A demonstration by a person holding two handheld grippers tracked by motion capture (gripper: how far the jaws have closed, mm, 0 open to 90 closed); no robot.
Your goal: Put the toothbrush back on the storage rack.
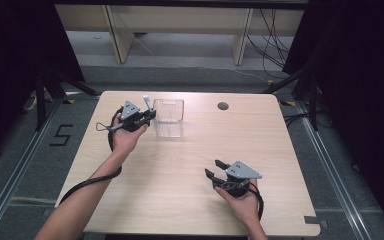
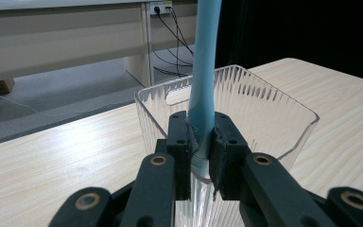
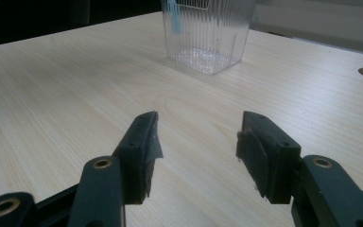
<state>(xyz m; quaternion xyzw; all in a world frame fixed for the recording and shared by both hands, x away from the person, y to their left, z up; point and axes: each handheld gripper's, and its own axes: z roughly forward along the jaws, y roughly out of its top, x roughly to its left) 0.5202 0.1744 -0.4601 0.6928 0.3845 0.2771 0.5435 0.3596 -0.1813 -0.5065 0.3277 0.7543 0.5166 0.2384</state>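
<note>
A clear ribbed plastic container (image 1: 168, 117) stands upright on the far left-middle of the wooden table (image 1: 190, 200). My left gripper (image 1: 149, 114) sits just left of its rim, shut on a light blue stick-like handle (image 2: 204, 71) that rises straight up between the jaws. In the left gripper view the container (image 2: 264, 113) lies directly behind the handle. My right gripper (image 1: 215, 168) hovers low over the near right part of the table, open, with nothing between its fingers (image 3: 139, 146). The right gripper view has the container (image 3: 208, 33) far ahead, with the blue handle (image 3: 173, 16) at its left edge.
A round cable hole (image 1: 223, 106) is cut in the table's far right-middle. Behind the table are wooden bench legs (image 1: 117, 35) and loose cables (image 1: 272, 45) on the floor. Dark curtains flank both sides. Bare tabletop lies between the two grippers.
</note>
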